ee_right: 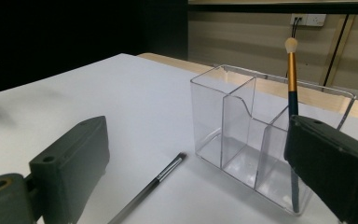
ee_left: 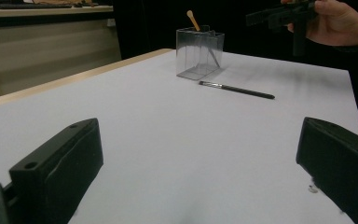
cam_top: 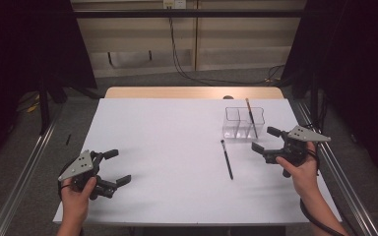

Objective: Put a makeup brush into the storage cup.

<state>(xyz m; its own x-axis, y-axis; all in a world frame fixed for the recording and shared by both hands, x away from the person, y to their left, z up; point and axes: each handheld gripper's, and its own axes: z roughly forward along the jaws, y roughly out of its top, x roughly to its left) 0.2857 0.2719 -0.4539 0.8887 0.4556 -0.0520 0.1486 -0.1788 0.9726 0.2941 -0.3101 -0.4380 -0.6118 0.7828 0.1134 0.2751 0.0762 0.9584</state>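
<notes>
Work in hand looks like brushes into the organizer. One makeup brush (cam_top: 226, 159) lies flat on the white table (cam_top: 167, 147), just in front of the clear acrylic organizer (cam_top: 243, 123), close but not touching. Bristle end points toward the box, handle end toward the person. A second brush (cam_top: 250, 116) with a gold ferrule already stands tilted in the organizer's right-hand compartment as seen from the right gripper view (ee_right: 292, 107).

Right gripper (cam_top: 269, 142): jaws wide apart, empty, hovering near the organizer and just right of the lying brush. Left gripper (cam_top: 112, 168): jaws apart too, empty, parked well away at the table's near left corner.

Handling call on the lying brush (ee_right: 149, 186):
- light, thin, stiff handle; won't flex under the jaws
- smooth round shaft, likely to roll or pivot if pinched off-centre
- lies flush on the table, so the jaws need to come down nearly touching the surface, either side of the shaft
- take it mid-handle, or slightly toward the ferrule; stay off the bristles, they're soft and would splay

Organizer (ee_left: 199, 51) is light plastic; likely slides if bumped.
</notes>
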